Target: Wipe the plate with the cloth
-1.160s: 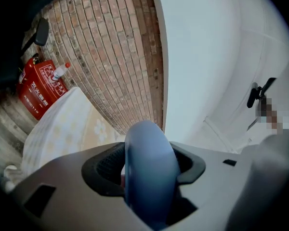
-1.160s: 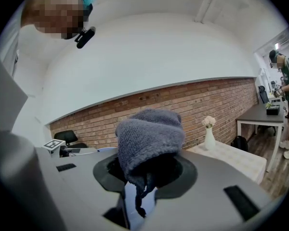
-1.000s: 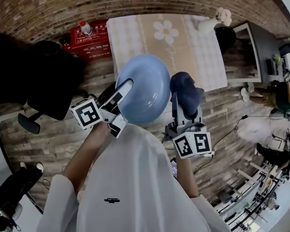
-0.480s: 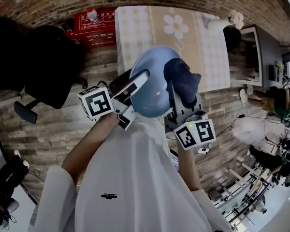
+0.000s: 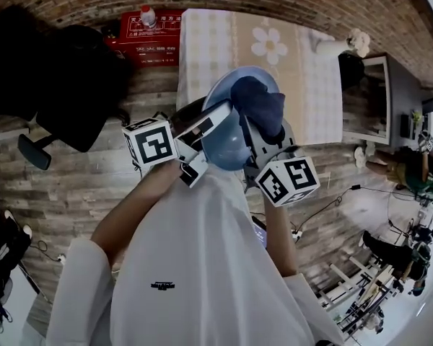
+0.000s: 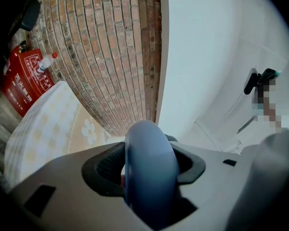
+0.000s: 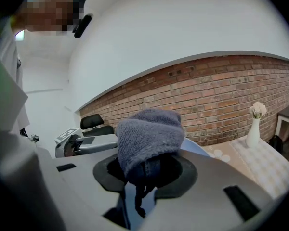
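The light blue plate (image 5: 227, 139) is held up in the air, tilted on edge, in front of the person's chest. My left gripper (image 5: 215, 117) is shut on its left rim; in the left gripper view the plate's rim (image 6: 149, 172) fills the gap between the jaws. My right gripper (image 5: 263, 132) is shut on a dark blue cloth (image 5: 258, 105), which lies bunched against the plate's inner face. The right gripper view has the cloth (image 7: 148, 138) bulging out of the jaws, with the plate's edge (image 7: 195, 147) just behind it.
Below stands a table with a checked, flower-print cover (image 5: 263, 56). A white vase (image 5: 339, 45) stands at its right end. A red box with a bottle (image 5: 148, 24) sits left of the table, and a black office chair (image 5: 58, 85) further left. Brick-pattern floor surrounds them.
The cloth has moved from beside the plate's right rim onto its inner face. Both grippers and the plate have come closer together and shifted up in the view.
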`<state>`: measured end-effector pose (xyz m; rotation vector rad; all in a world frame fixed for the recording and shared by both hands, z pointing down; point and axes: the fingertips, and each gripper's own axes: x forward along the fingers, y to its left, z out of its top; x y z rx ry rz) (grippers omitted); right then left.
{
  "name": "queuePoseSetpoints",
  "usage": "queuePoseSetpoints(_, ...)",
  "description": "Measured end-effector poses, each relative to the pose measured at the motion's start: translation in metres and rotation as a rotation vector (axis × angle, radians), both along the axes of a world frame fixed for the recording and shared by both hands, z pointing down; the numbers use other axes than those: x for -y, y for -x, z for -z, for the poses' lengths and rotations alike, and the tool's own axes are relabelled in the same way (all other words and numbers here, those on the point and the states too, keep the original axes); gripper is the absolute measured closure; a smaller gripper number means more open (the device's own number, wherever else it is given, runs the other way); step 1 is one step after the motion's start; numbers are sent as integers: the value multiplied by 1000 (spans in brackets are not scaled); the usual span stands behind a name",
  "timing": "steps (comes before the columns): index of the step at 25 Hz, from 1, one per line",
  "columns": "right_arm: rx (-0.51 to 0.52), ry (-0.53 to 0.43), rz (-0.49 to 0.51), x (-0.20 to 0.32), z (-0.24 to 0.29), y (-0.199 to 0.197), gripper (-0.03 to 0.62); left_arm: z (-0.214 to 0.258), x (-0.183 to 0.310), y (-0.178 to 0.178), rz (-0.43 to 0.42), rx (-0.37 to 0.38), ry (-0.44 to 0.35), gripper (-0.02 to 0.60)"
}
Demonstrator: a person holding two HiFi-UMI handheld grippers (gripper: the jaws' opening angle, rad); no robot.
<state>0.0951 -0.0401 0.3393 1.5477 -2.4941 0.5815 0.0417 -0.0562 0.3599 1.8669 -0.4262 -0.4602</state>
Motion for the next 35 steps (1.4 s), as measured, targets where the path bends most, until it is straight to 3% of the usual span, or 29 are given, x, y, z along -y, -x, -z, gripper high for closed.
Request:
queuePoseSetpoints(8,-24,37,33,24,-18,-18,461,1,0,-41,-55,10,-30,324)
queuePoseSetpoints(15,-68,47,-41,46,-21,-52,461,6,8,-56,-54,-10,-20,322)
queuePoseSetpoints(21,-109,71,-101,63,-31,-74,461,4,18,-52,-32,-26,-8,322)
queuePoseSetpoints(35,-155,193,-223,32,-61,-110,461,8,18,-32,-14,-65,-3,322)
